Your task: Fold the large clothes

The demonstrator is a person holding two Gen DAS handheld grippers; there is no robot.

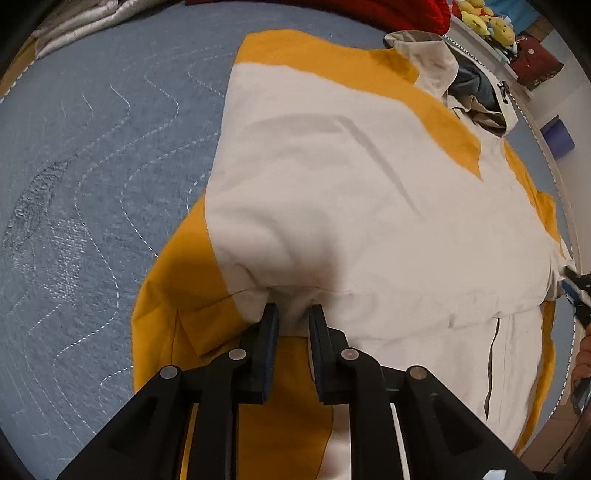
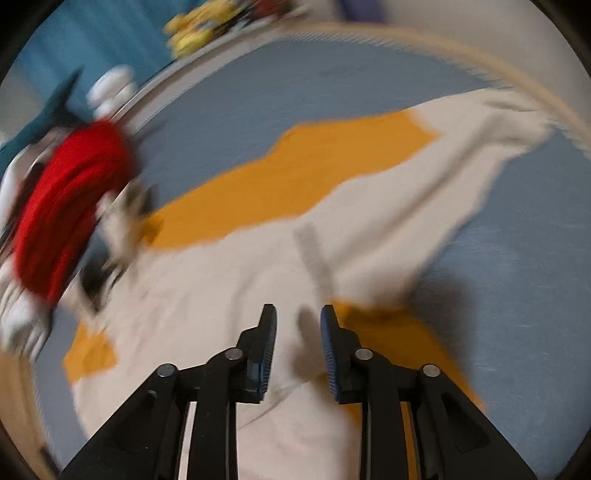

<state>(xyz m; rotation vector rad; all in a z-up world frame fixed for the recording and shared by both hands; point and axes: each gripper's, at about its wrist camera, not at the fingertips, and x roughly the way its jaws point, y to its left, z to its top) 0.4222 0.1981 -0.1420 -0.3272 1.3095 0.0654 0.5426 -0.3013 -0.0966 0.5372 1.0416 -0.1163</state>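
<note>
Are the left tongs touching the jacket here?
Touching. In the left wrist view the left tongs pinch a puckered fold of the jacket, cloth bunched between both fingers.

One cream-and-mustard jacket (image 1: 351, 192) lies spread on one blue quilted bed cover (image 1: 92, 166). One red garment (image 1: 388, 14) sits bunched at the far edge, and one pale, crumpled cloth (image 1: 85, 22) lies at the far left corner. Several yellow plush toys (image 1: 484, 18) crowd one shelf (image 1: 491, 55); their exact number cannot be told. Two tools are in view: one left tool (image 1: 293, 314) and one right tool (image 2: 298, 315).
</note>
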